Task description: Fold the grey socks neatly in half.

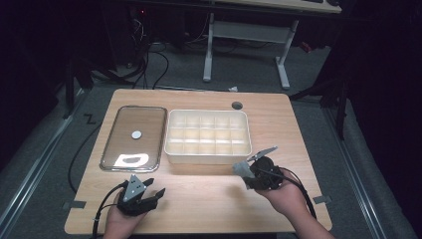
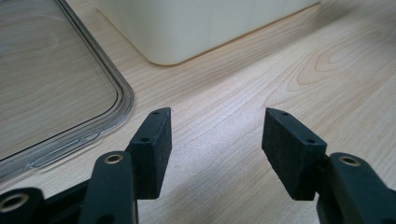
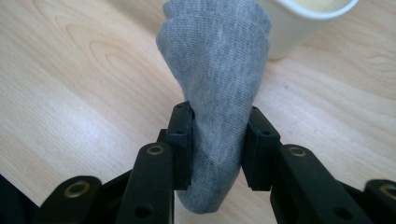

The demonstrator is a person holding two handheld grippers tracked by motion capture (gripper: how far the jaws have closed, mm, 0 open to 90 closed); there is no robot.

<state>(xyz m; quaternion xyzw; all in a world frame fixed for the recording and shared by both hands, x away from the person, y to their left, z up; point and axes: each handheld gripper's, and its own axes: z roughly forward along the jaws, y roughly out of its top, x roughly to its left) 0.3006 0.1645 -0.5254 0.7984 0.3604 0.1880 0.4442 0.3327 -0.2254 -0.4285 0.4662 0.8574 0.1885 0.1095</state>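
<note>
Just in front of the cream divider box [image 1: 207, 130], on its near-right corner, the right gripper [image 1: 249, 169] sits lifted off the table [image 1: 209, 199] with a grey sock [image 1: 242, 169] pinched in it. High view: the box is the landmark. The clear lid [image 1: 133, 137] lies flat to the left of the box, touching or nearly touching it, I can't tell which. The left gripper [image 1: 149, 191] rests well in front of the lid, left of the box's near-left corner, with nothing in it. The right hand is clearly the nearer one to the box; the sock hangs just short of the box's front wall.

Left gripper view: left gripper [image 2: 217, 140] has jaws standing apart, bare wood between them. Lid edge [image 2: 112, 93] to its left, box corner [image 2: 187, 32] ahead.

Right gripper view: right gripper [image 3: 219, 140] clamps the sock [image 3: 217, 60] at mid-length, pads pressing in from both sides. The sock's long axis runs along the jaws and away from them, free end pointing toward the box rim [image 3: 303, 14], which shows just past it and to the right.

Judgement: the next move turns on that gap. The compartments lie ahead of and beyond the sock's free end, so the right hand would need to carry it forward over the front wall before letting go.
</note>
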